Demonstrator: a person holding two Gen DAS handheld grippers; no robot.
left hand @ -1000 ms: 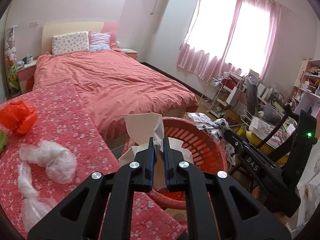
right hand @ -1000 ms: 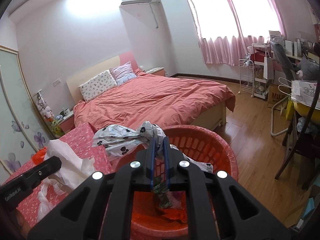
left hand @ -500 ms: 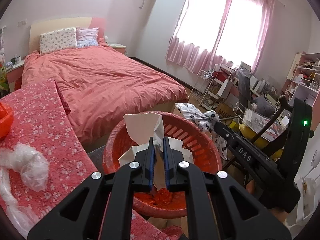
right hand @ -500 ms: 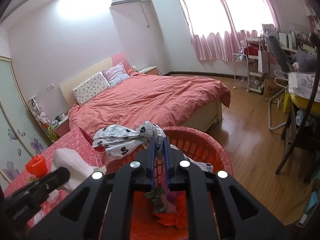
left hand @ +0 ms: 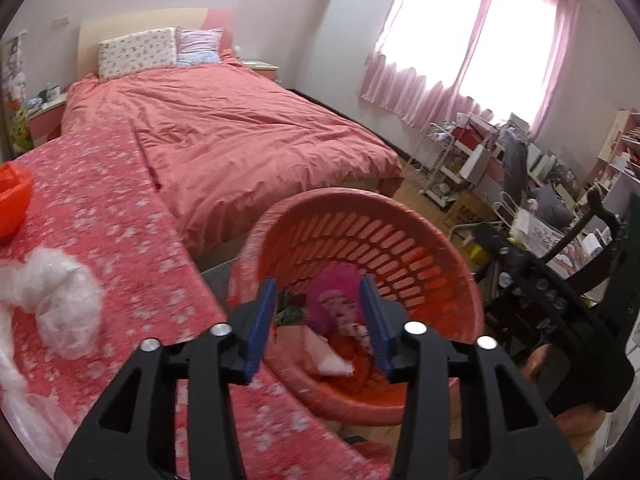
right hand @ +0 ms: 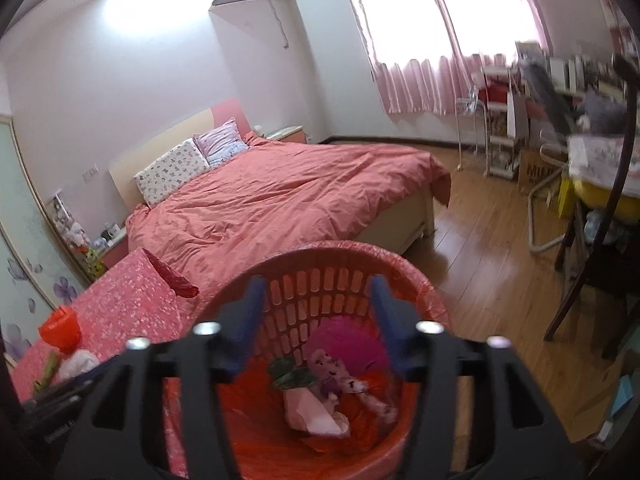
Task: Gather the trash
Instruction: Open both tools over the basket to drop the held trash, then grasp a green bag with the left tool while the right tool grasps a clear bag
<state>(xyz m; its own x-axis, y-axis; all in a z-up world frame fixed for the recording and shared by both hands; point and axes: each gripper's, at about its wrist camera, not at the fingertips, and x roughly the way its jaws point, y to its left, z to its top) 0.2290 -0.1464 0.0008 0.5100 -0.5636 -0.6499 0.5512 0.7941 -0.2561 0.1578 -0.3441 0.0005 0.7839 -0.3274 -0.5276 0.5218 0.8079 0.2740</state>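
Trash still to grab sits on the flowery surface (left hand: pixel 120 216) at left: an orange bag (left hand: pixel 14 196) far-left and clear plastic wads (left hand: pixel 64 304) nearer. Left gripper (left hand: pixel 318 320) hangs wide open and empty at the red basket's (left hand: pixel 400 216) near rim, so I'd swing it left for the plastic. Right gripper (right hand: pixel 318 320), also open and empty, hovers over the basket's pink, white and spotted scraps (right hand: pixel 340 376), so keep it clear.

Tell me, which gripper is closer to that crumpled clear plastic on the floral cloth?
Left. The left gripper hangs open at the basket, just right of the clear plastic. The right gripper hangs open over the basket, farther away.
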